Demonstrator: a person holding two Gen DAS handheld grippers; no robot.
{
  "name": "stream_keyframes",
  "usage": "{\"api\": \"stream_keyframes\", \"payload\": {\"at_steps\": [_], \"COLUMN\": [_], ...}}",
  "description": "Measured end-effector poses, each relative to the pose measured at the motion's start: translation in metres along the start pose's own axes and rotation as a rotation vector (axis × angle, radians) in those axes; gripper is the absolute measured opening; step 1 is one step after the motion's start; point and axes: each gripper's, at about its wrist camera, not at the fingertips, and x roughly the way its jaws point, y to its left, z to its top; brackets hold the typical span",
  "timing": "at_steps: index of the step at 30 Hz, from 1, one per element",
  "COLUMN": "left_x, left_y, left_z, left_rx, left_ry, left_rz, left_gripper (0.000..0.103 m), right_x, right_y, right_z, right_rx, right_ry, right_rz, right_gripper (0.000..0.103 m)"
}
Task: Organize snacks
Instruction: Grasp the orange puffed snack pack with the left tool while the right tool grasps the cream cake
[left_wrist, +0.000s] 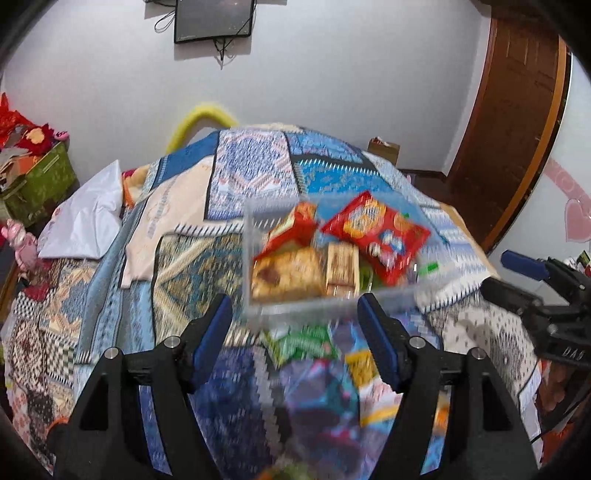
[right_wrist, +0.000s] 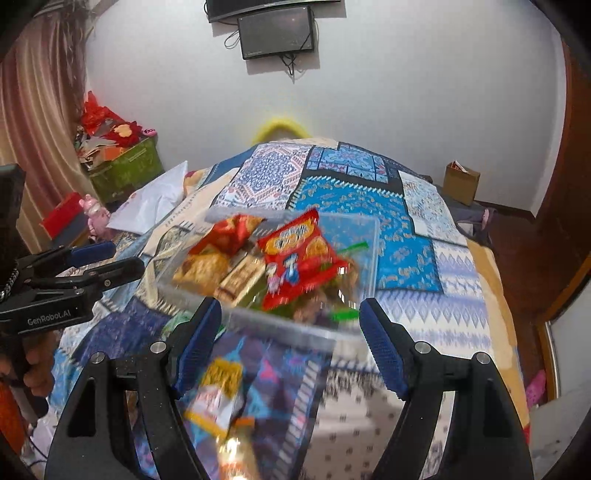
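A clear plastic box stands on the patchwork quilt, filled with snacks: a red biscuit bag, a tan pastry pack and a small brown box. My left gripper is open just short of the box's near wall, with nothing gripped. My right gripper is open too, at the box's near right side. Loose packets lie on the quilt below the fingers: a green one and a yellow one.
A white bag lies at the bed's left edge. Beyond it stand a green crate of red clutter and a pink toy. A cardboard box sits on the floor by the wooden door.
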Motion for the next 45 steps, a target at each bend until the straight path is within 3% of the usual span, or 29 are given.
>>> {"api": "stream_keyframes", "payload": {"at_steps": [15,22,30,39,41,45], "left_x": [-0.011,-0.009,-0.001,0.002,0.005,0.011], "left_y": [0.016,0.011,0.014,0.007,0.009,0.012], "left_z": [-0.103,-0.131,-0.141,-0.148,-0.148,-0.148], "left_rx": [-0.040,-0.028,-0.043,-0.022,-0.036,-0.062], "left_ry": [0.160,0.203,0.219,0.231,0.236,0.235], "left_rz": [-0.024,-0.042,-0.065,-0.082,-0.081,-0.076], "left_gripper": [0.071,0.071,0.081,0.091,0.094,0.097], "right_x": [0.003,0.017,0.020,0.029,0.028,0.028], "right_y": [0.017,0.026,0.032,0.042,0.042,0.041], "right_z": [-0.085,-0.112,-0.117,-0.124,-0.125,-0.124], "right_rx": [0.030,0.038,0.020,-0.023,-0.023,-0.019], "right_ry": [0.149,0.213,0.218,0.248,0.250,0.252], "right_rz": [0.035,0.052,0.079,0.075,0.085,0.096], "right_gripper": [0.075,0.075,0.075,0.048,0.038,0.033]}}
